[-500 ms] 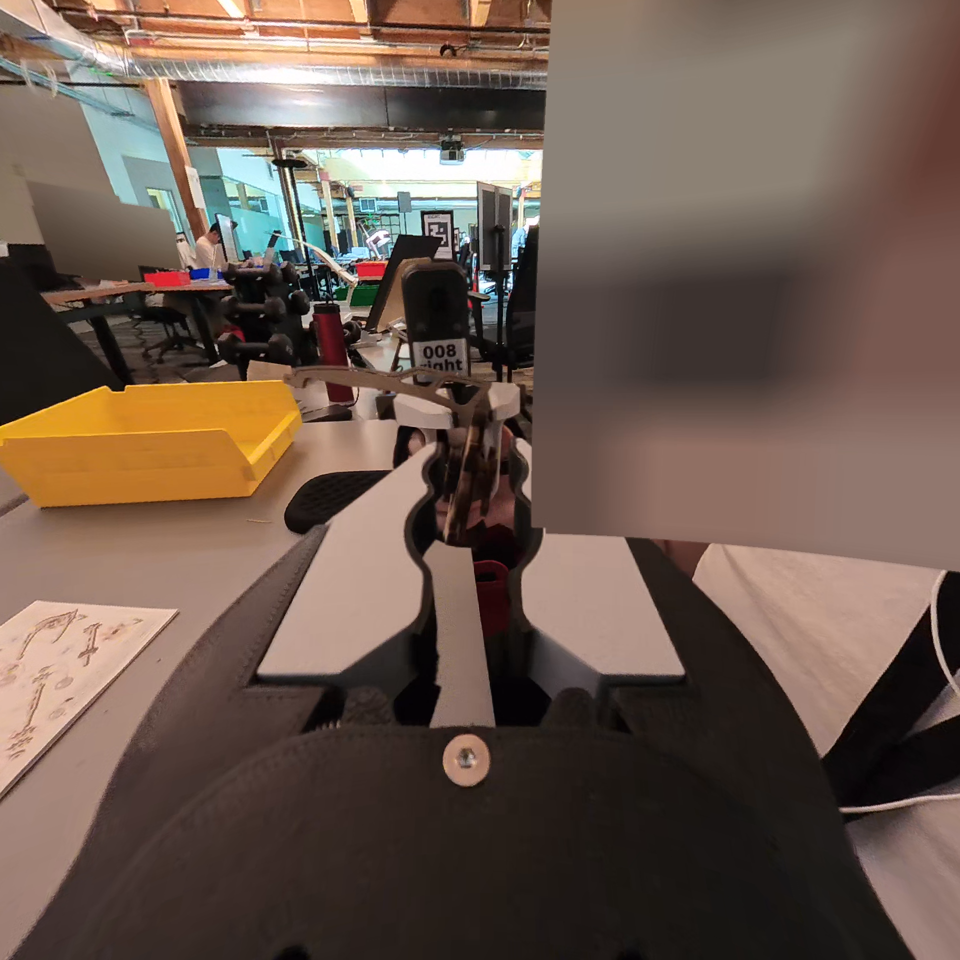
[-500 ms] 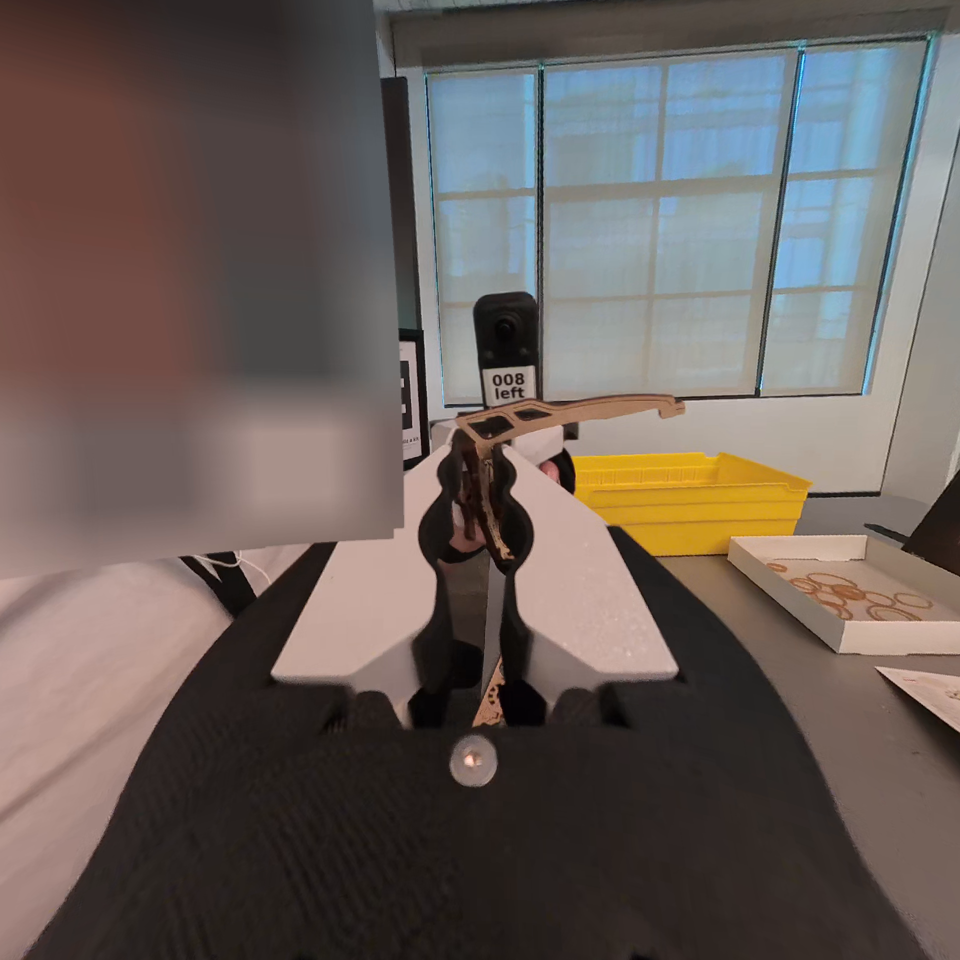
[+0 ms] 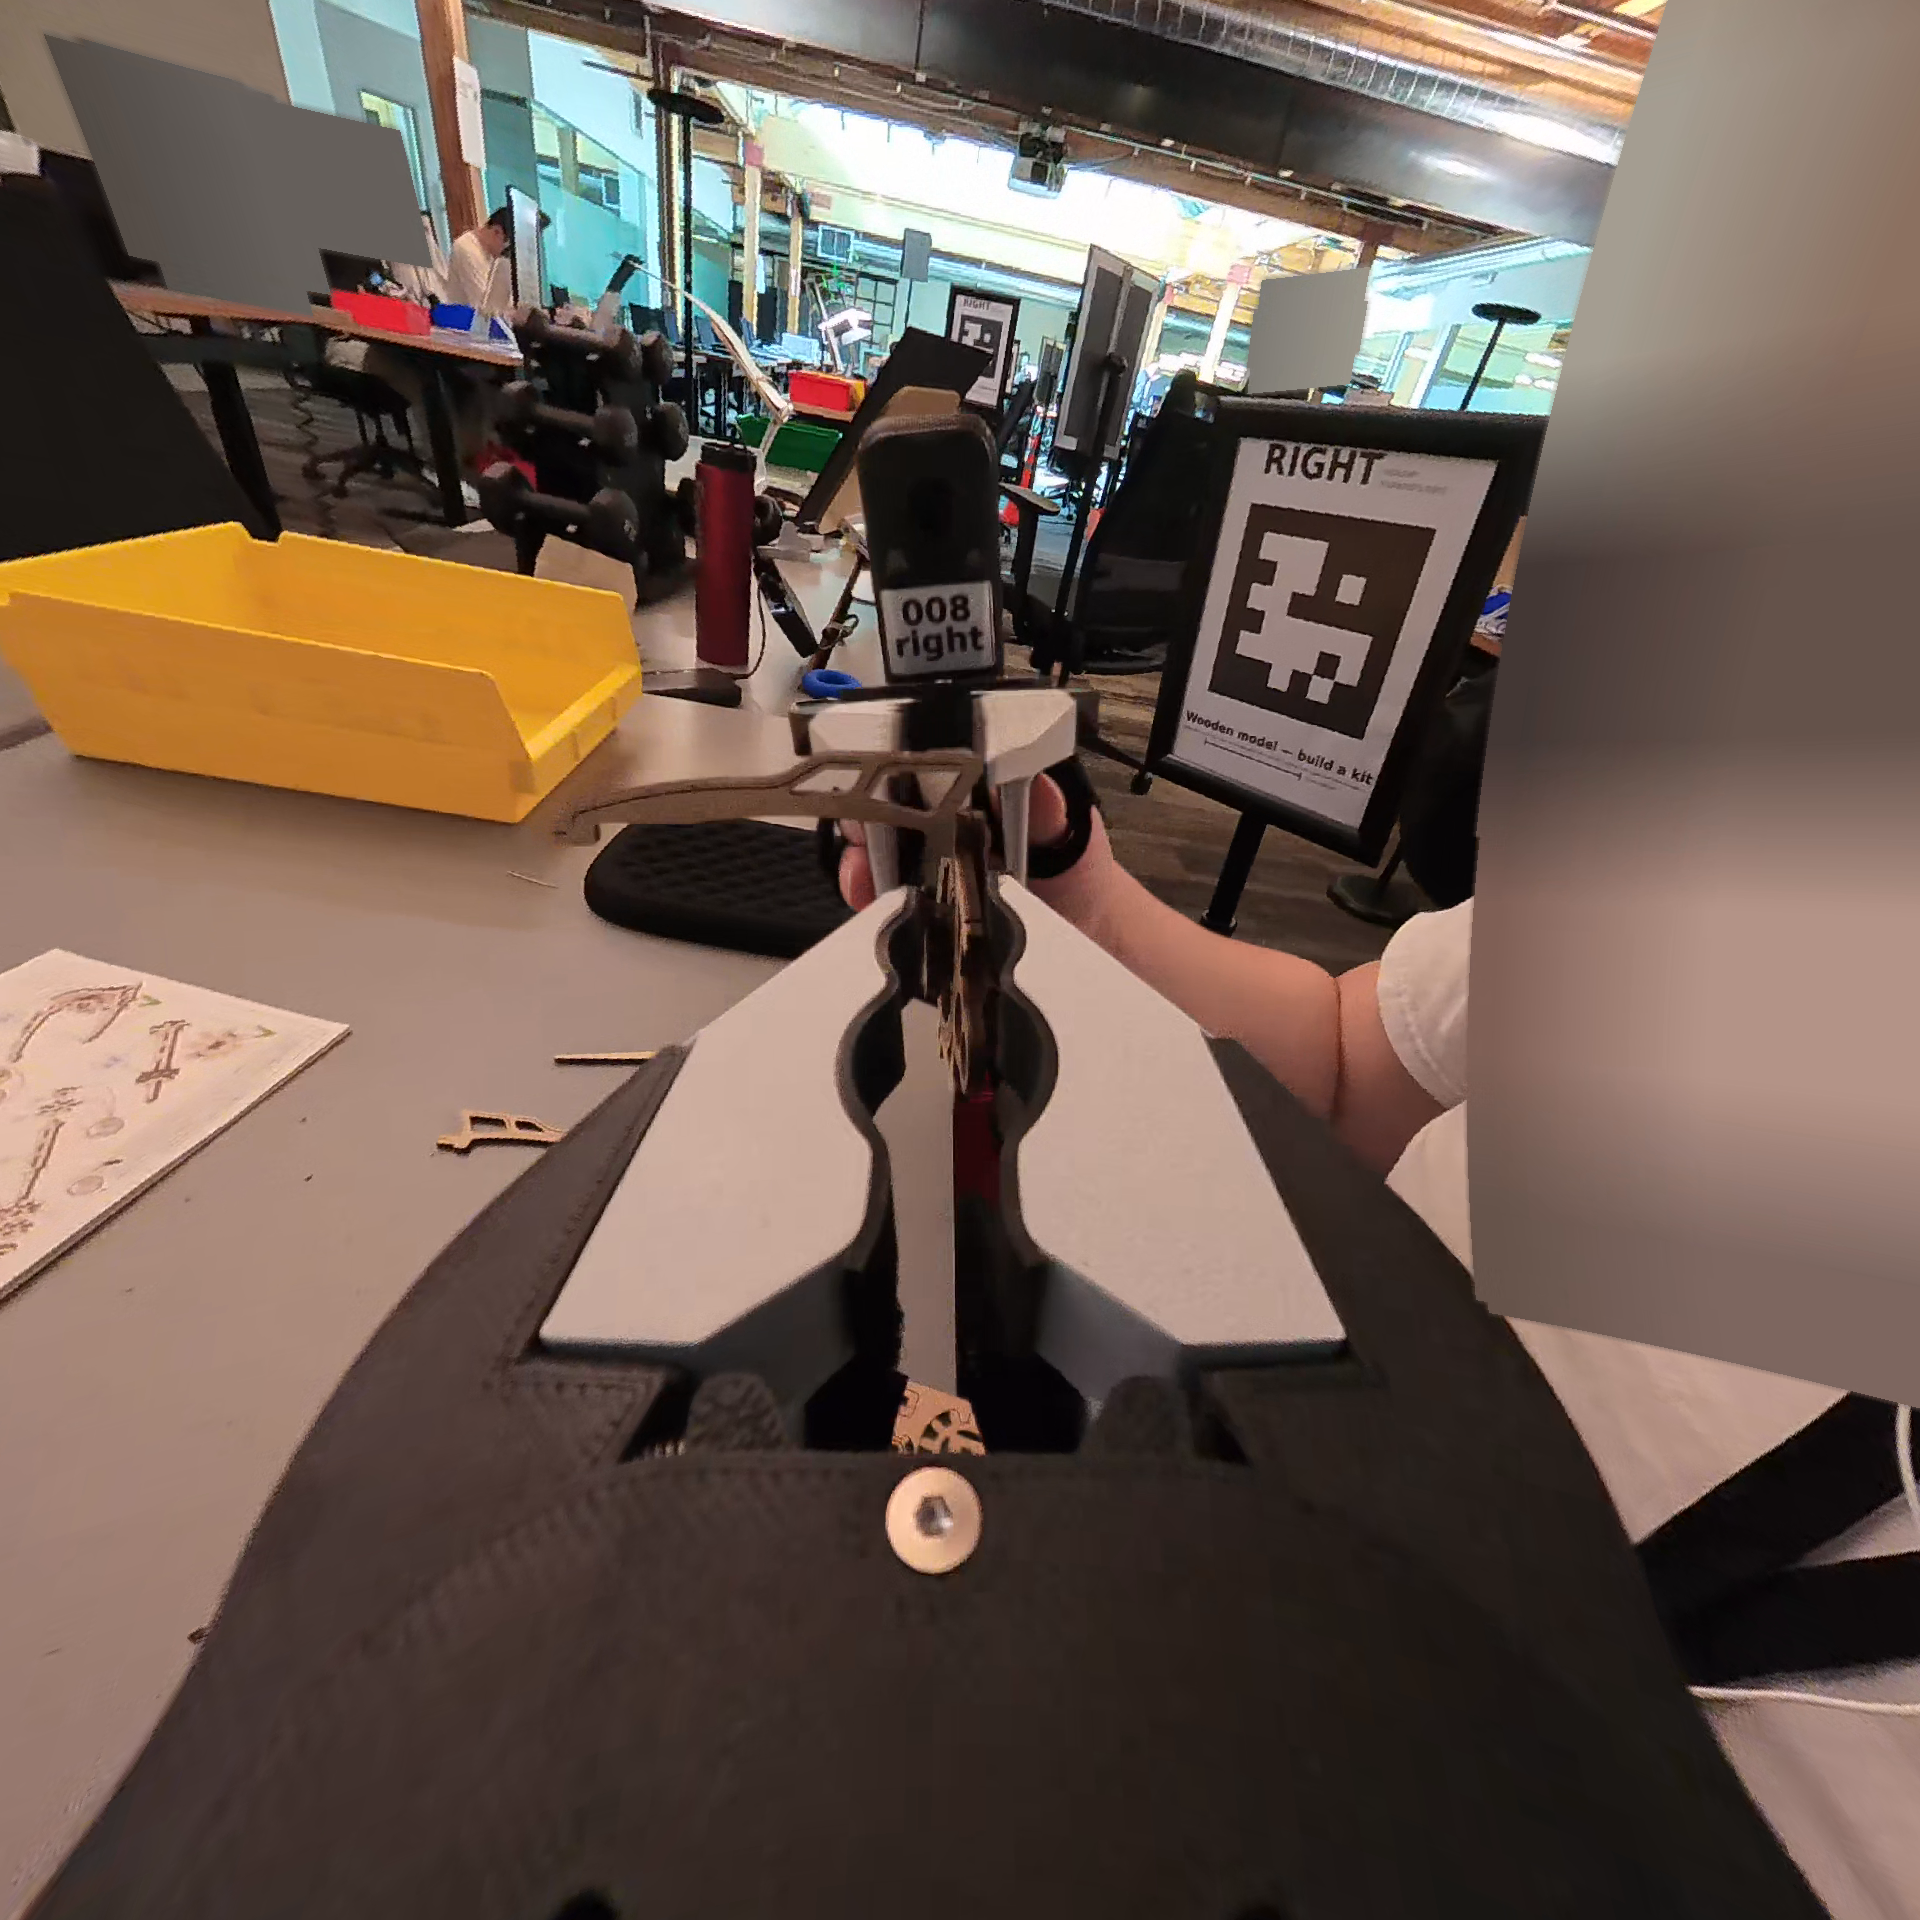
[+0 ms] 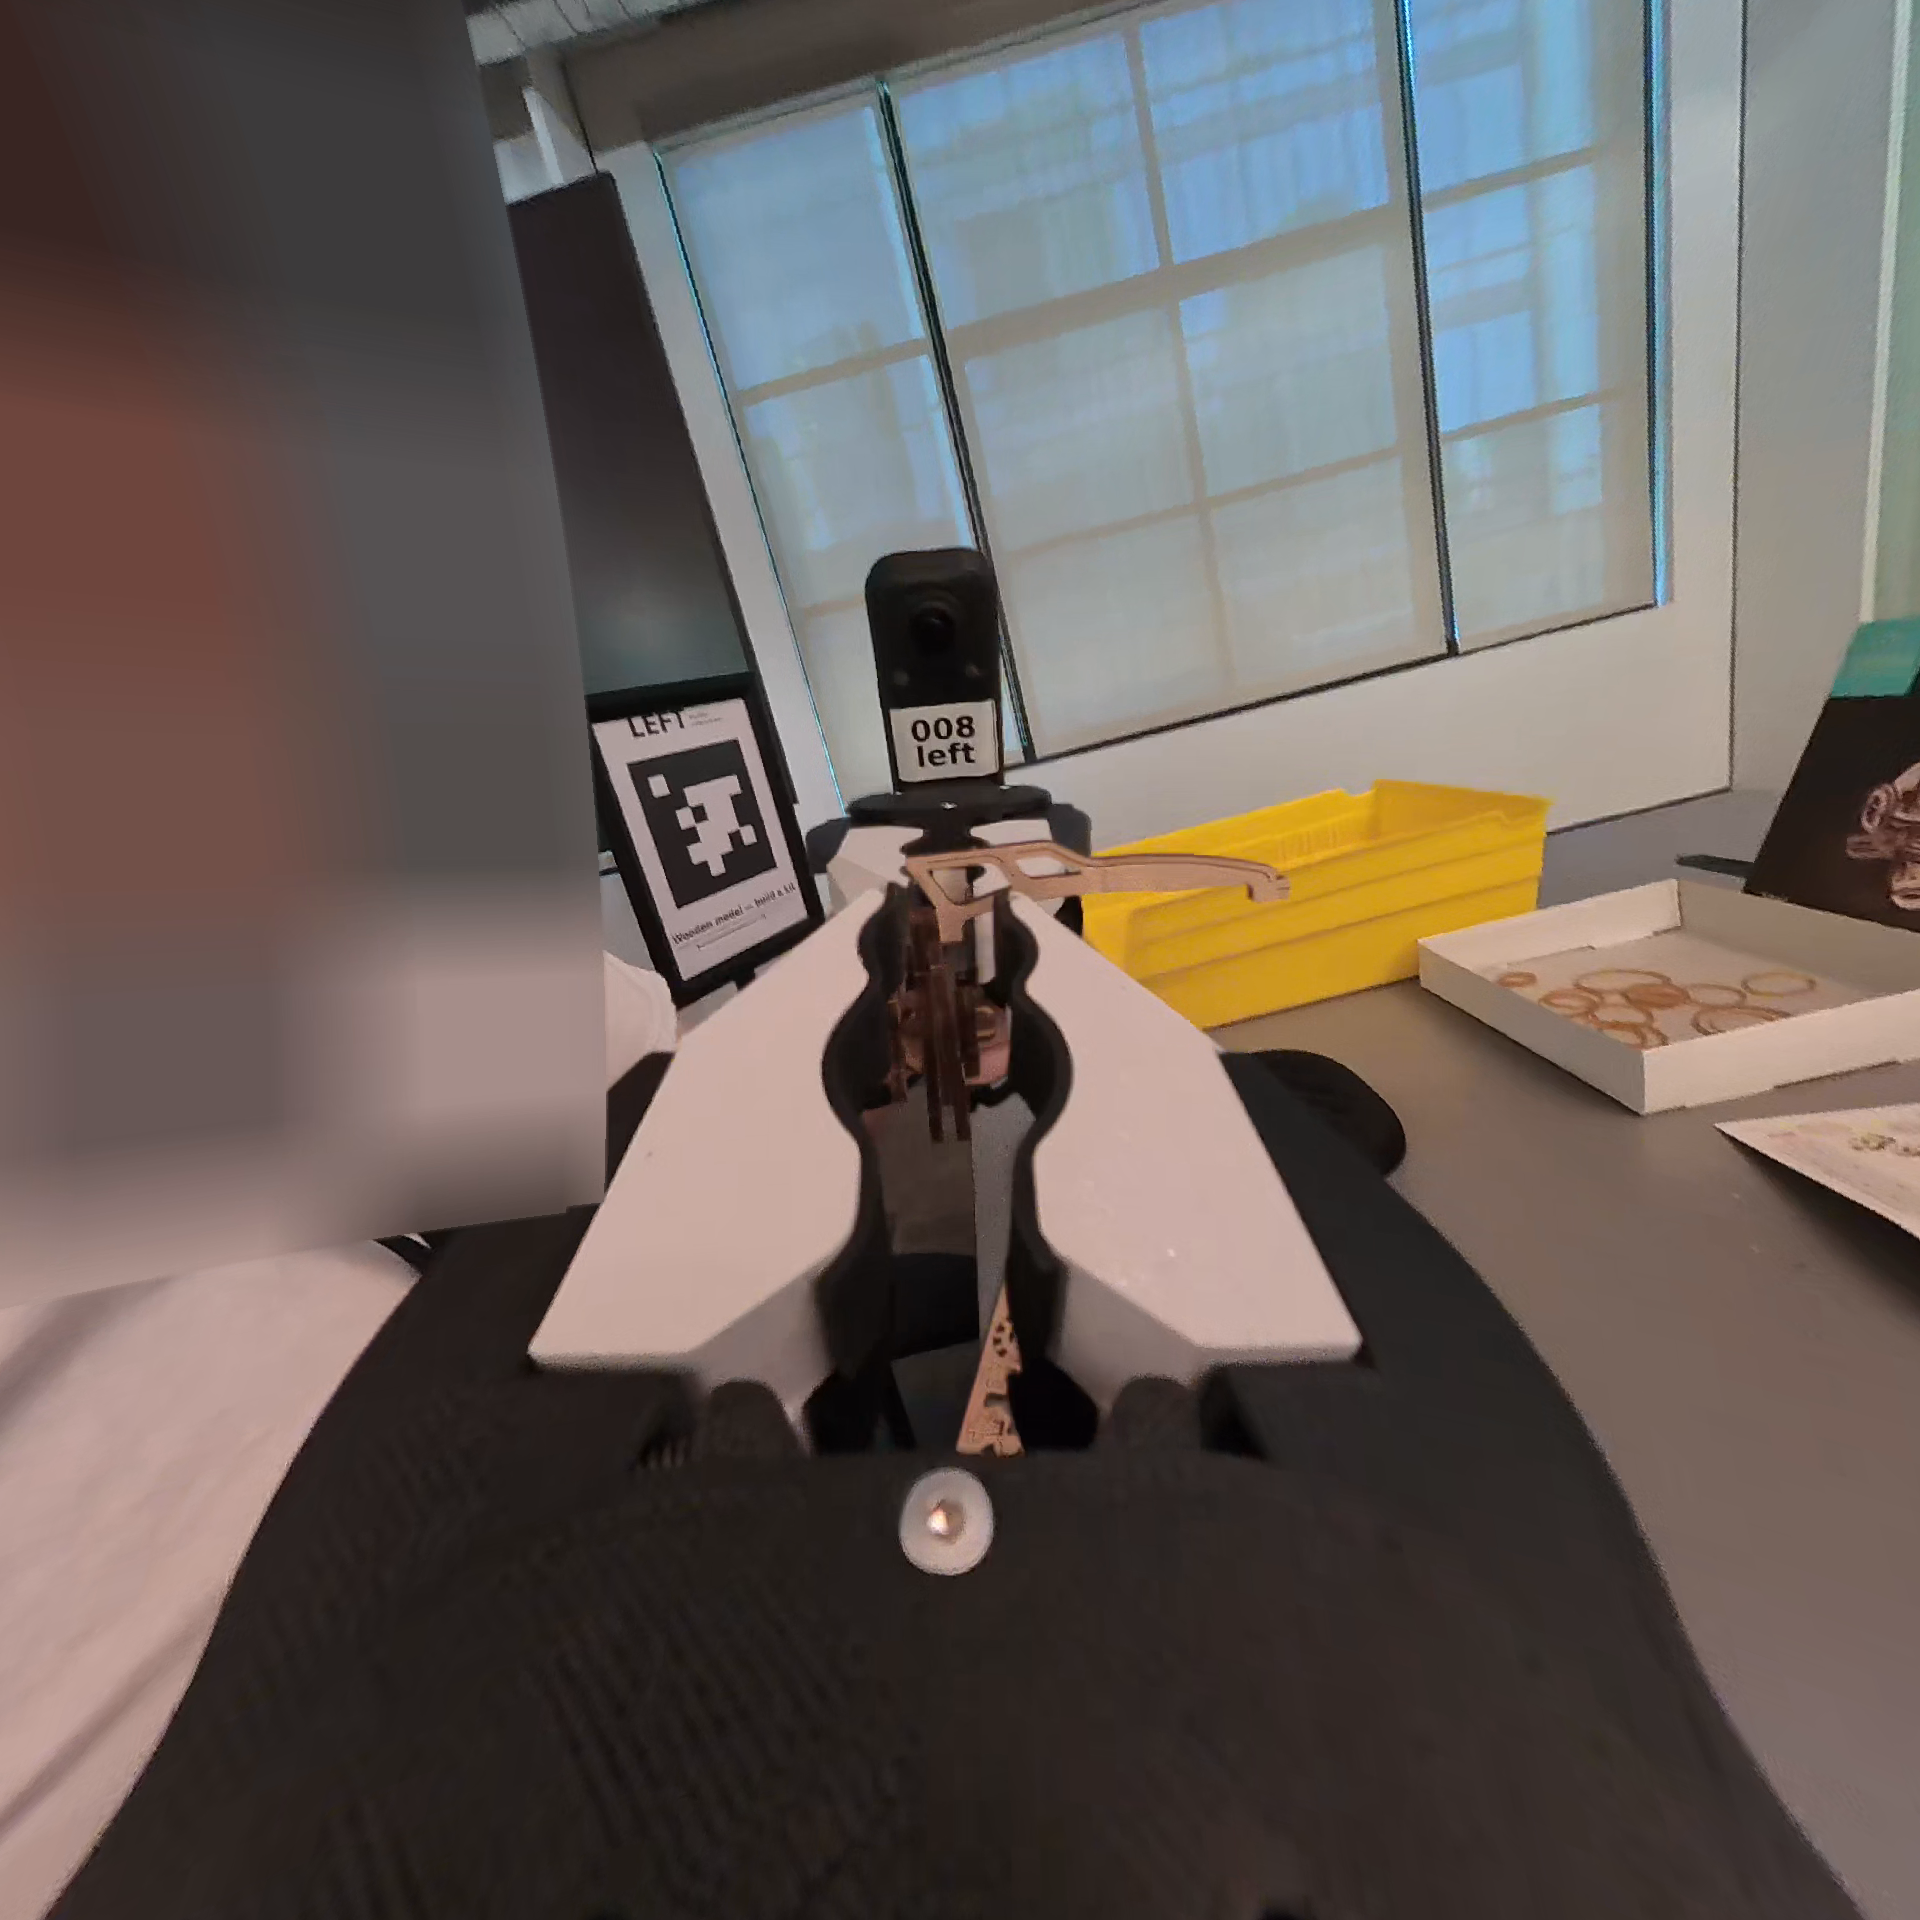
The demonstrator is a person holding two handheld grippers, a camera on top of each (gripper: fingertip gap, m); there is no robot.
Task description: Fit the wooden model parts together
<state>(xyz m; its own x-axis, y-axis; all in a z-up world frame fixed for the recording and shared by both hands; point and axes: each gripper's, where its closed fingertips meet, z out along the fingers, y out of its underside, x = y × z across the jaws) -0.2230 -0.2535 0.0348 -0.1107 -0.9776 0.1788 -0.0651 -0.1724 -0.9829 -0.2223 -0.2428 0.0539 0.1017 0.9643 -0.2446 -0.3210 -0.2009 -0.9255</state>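
Grippers faced nose to nose above table (image 3: 312, 935): left gripper (image 3: 951, 935) and right gripper (image 4: 940, 935) both clamped wooden model (image 4: 935, 997), presumably steadying arm piece (image 3: 748, 805) for seating.

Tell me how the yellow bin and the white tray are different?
The bin is yellow; the tray is white. The bin has tall walls; the tray is shallow. The tray holds wooden rings; none show in the bin. Both are open-topped and sit on the grey table.
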